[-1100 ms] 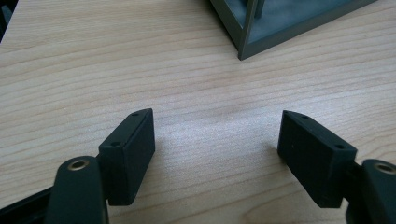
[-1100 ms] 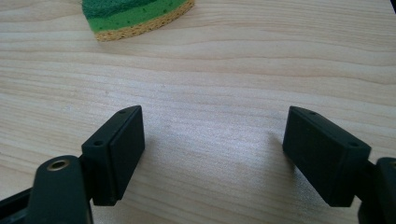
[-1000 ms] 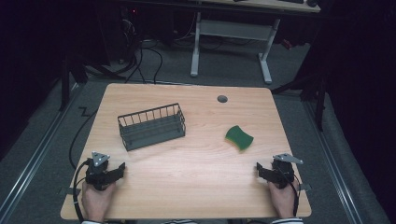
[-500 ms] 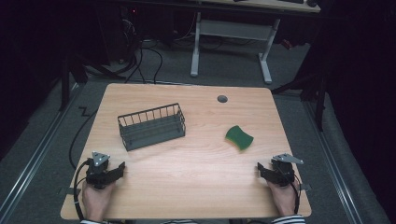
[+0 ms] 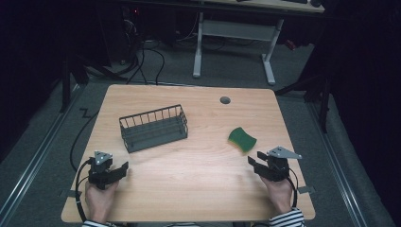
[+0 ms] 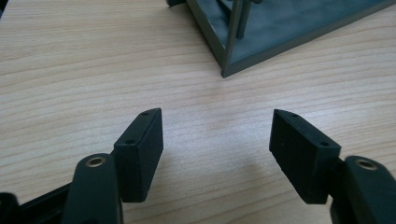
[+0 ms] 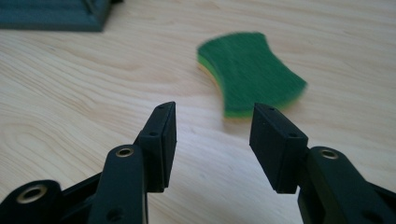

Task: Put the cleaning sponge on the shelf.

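Observation:
A green sponge [image 5: 242, 138] with a yellow underside lies flat on the right half of the wooden table [image 5: 198, 189]. In the right gripper view the sponge [image 7: 252, 70] sits just beyond my right gripper [image 7: 214, 109]. That gripper [image 5: 254, 159] is open with nothing between its jaws, which have just been closing. A dark wire basket [image 5: 151, 115] stands left of centre. My left gripper [image 5: 122, 168] rests low at the front left, open and holding nothing, its jaws also closing a little. In its own view the left gripper [image 6: 215, 116] points at the basket's near corner [image 6: 226, 51].
A round cable hole [image 5: 225, 100] sits near the table's far edge. Beyond the table stand a white-legged desk [image 5: 234, 28] and loose cables [image 5: 146, 52] on the grey floor. Bare wood lies between the two grippers.
My right gripper has lifted and moved forward toward the sponge, and its jaws stand narrower. The left hand has stayed in place.

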`<state>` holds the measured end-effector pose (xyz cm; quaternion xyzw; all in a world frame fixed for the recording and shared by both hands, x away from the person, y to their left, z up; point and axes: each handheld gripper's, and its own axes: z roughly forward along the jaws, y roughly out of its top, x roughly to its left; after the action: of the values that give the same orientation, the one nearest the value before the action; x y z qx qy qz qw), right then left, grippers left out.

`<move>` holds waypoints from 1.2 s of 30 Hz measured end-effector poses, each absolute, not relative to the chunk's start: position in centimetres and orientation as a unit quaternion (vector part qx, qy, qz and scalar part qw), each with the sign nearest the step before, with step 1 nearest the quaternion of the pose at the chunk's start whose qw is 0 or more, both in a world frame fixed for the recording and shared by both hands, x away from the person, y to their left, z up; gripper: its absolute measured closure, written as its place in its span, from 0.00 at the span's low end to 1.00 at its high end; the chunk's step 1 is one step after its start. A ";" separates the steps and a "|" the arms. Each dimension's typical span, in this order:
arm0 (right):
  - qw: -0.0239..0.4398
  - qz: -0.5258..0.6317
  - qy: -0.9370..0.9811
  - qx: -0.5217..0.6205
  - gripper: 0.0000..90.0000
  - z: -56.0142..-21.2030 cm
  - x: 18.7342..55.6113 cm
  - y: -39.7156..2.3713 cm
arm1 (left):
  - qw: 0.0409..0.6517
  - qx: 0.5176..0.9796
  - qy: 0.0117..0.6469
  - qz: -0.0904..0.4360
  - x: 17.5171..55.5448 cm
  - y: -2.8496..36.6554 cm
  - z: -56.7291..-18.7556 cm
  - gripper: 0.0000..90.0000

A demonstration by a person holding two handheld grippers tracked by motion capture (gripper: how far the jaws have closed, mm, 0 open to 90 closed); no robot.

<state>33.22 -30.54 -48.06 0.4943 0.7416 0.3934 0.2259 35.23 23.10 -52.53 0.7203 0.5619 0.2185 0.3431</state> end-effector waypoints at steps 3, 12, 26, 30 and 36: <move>0.211 0.404 0.748 0.483 0.59 -47.7 34.1 -29.3 | 0.345 0.724 0.556 0.217 35.4 22.9 -52.1 0.42; 0.171 0.418 0.769 0.452 0.63 -47.5 37.5 -25.6 | 0.351 0.732 0.543 0.216 36.2 21.7 -51.1 0.46; 0.147 0.423 0.788 0.422 0.67 -46.0 41.7 -20.8 | 0.348 0.732 0.542 0.220 37.9 21.1 -50.0 0.49; 0.139 0.419 0.794 0.417 0.67 -46.1 42.8 -19.3 | 0.348 0.732 0.543 0.220 38.3 21.0 -49.9 0.49; 0.132 0.406 0.810 0.403 0.68 -46.6 44.3 -16.6 | 0.347 0.729 0.548 0.219 38.7 21.0 -50.0 0.52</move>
<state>44.29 -16.55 -46.60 0.4025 0.8099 0.4057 0.1323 38.73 21.04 -50.02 0.7292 0.5475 0.2193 0.3469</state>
